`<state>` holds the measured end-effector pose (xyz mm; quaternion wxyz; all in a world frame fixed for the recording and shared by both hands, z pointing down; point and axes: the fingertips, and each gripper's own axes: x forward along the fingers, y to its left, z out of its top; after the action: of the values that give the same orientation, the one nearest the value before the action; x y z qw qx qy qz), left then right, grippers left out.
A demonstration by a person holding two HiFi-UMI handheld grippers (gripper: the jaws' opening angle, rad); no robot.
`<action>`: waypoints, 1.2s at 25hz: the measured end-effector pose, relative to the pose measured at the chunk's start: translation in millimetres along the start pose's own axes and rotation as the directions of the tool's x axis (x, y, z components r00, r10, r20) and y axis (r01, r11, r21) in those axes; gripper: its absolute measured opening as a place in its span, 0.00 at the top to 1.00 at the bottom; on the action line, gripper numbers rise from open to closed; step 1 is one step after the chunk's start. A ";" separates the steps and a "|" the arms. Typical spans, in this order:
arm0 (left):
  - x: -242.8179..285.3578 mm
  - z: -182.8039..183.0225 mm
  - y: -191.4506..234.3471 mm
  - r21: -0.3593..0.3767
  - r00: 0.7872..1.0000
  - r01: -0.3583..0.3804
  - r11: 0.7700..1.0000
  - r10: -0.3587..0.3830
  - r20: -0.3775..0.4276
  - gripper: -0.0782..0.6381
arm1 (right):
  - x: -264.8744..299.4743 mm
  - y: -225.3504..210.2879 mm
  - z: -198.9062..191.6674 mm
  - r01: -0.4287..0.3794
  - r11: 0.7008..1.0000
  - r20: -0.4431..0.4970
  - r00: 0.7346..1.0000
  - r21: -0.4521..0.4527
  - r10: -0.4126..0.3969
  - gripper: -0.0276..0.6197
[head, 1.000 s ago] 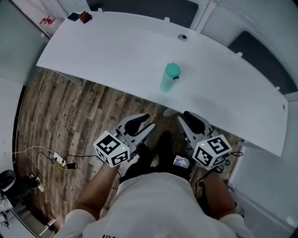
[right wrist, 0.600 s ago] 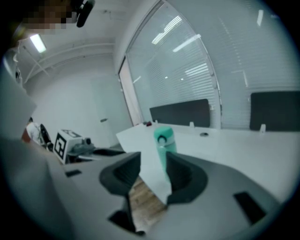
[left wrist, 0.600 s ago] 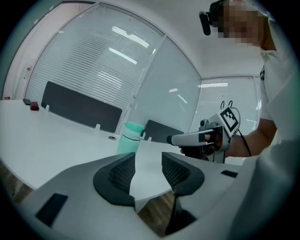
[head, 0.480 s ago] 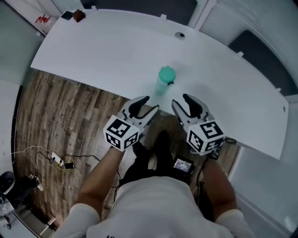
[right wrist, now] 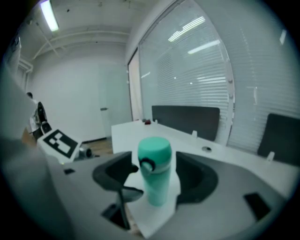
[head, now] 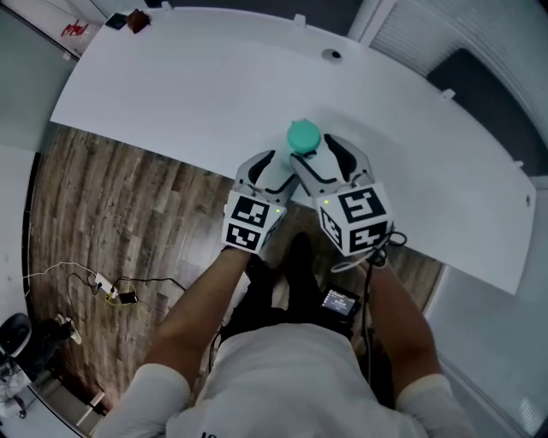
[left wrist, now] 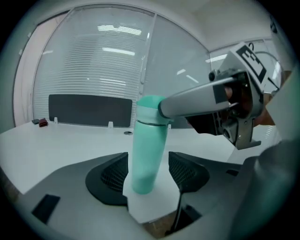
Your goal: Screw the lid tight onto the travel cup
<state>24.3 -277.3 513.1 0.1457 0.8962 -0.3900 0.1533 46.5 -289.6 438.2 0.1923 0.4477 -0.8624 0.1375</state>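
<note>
A teal travel cup with its lid on stands upright near the front edge of the white table. My left gripper reaches the cup from the left. In the left gripper view the cup's lower body stands between the two dark pads with a gap on each side. My right gripper comes in higher; its jaws flank the cup near the lid without touching. One right finger crosses at lid height. Both grippers' jaws are opening.
Small dark objects lie at the table's far left corner and a round grommet sits near the back edge. Below the table's front edge are wooden floor and loose cables. The person's legs are beneath the grippers.
Both grippers moved forward from over the floor to the cup at the table's front edge and now bracket it. Their jaws have spread wider.
</note>
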 end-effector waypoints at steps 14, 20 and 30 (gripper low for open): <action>43.8 -2.3 2.6 0.088 0.999 -0.041 0.995 0.043 -0.025 0.49 | 26.6 -7.8 5.5 0.063 0.998 -0.047 0.997 -0.031 -0.065 0.51; 50.6 -0.4 2.7 0.132 0.999 -0.004 0.991 0.009 -0.036 0.48 | 24.7 -14.1 3.8 0.131 0.988 -0.054 0.991 0.084 -0.127 0.51; 52.1 2.7 0.2 0.138 0.999 0.026 0.990 -0.020 -0.045 0.46 | 23.3 -18.8 2.8 0.133 0.990 -0.068 0.989 0.041 -0.130 0.51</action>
<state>58.4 -312.5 530.9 0.0933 0.9050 -0.3649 0.1980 49.2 -318.0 447.5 0.2190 0.5032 -0.8208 0.1584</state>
